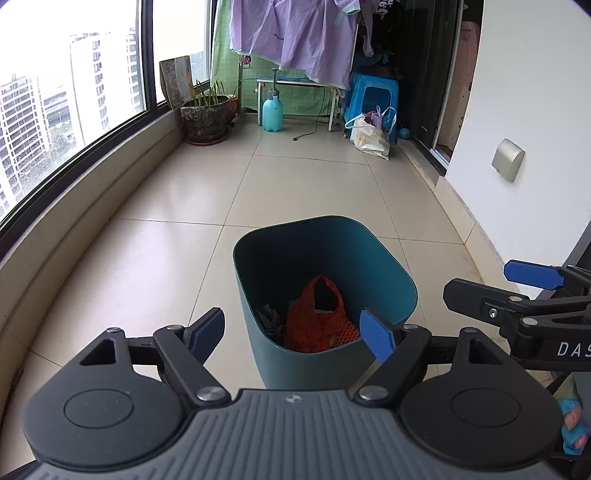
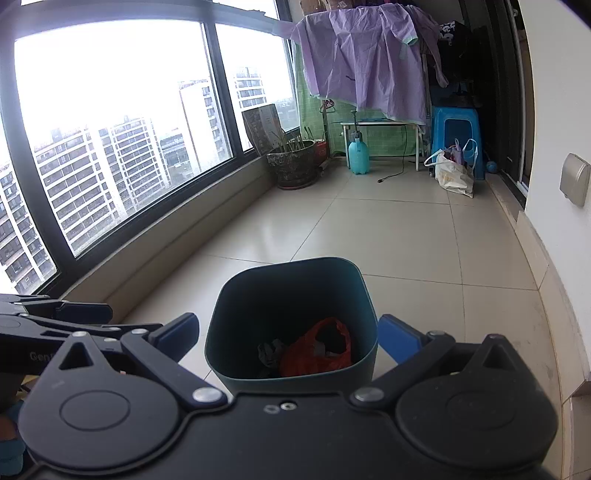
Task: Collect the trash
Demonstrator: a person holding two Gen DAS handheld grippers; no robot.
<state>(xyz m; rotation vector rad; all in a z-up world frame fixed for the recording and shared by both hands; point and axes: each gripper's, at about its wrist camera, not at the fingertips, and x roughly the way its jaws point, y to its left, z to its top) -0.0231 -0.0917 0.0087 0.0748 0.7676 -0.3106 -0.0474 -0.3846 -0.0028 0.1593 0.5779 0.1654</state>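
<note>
Trash lies at the bottom of a teal bin (image 1: 325,295) standing upright on the tiled floor (image 1: 155,266), right in front of both grippers: a crumpled red plastic bag (image 1: 314,321) on the right and a dark grey wad (image 1: 269,318) just left of it, the two touching or nearly so. The left gripper (image 1: 295,330) is released, its blue-padded jaws spread wide with nothing between them except the view of the bin's near wall; the left pad sits clear of the bin and the right pad overlaps the near right rim in the picture, though whether it touches cannot be told. The right gripper (image 2: 290,334) is likewise spread to its widest and grasps nothing, its two pads flanking the bin's near corners on either side without visibly pressing on them. Each gripper shows at the edge of the other's view, so they sit close side by side. Farther off, a long window (image 1: 74,92) runs along the left. At the far end stand a potted plant (image 1: 205,114), a turquoise spray bottle (image 1: 272,110), a blue plastic stool (image 1: 373,98) and a white shopping bag (image 1: 369,134), with a lilac garment (image 1: 295,33) hanging above. A white wall (image 1: 535,110) with a grey socket cover (image 1: 508,158) closes the right side.
</note>
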